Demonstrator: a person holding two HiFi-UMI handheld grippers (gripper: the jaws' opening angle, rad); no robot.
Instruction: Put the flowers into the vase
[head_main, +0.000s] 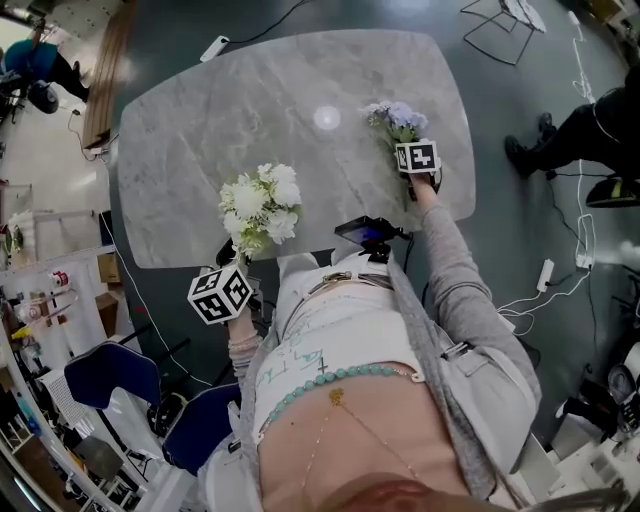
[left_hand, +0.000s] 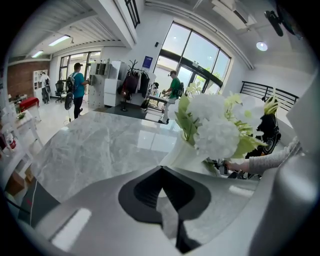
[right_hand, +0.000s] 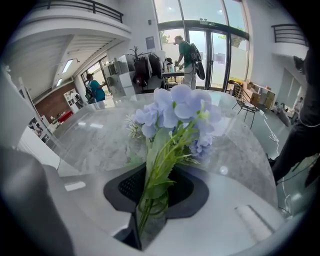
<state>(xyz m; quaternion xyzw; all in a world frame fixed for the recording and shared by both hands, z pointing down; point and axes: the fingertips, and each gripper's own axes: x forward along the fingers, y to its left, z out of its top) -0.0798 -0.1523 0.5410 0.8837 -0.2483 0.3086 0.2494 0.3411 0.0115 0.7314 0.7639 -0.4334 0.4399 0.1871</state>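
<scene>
1. Left gripper (left_hand: 160, 190): its jaws are pressed together. The one white vase (left_hand: 182, 152), holding one bunch of white flowers (left_hand: 215, 132), stands just beyond the tips at the table's (head_main: 200, 130) near edge.
2. Right gripper (right_hand: 150, 205): its jaws pinch the stems of the one lilac bunch (right_hand: 180, 110) over the table's right side, well apart from the vase.

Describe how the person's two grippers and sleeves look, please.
The left gripper and the right gripper match: broad pale grey plastic jaws, black ribbed pads, and a white cube with black square markers on each. The person's arms wear long grey sleeves.
</scene>
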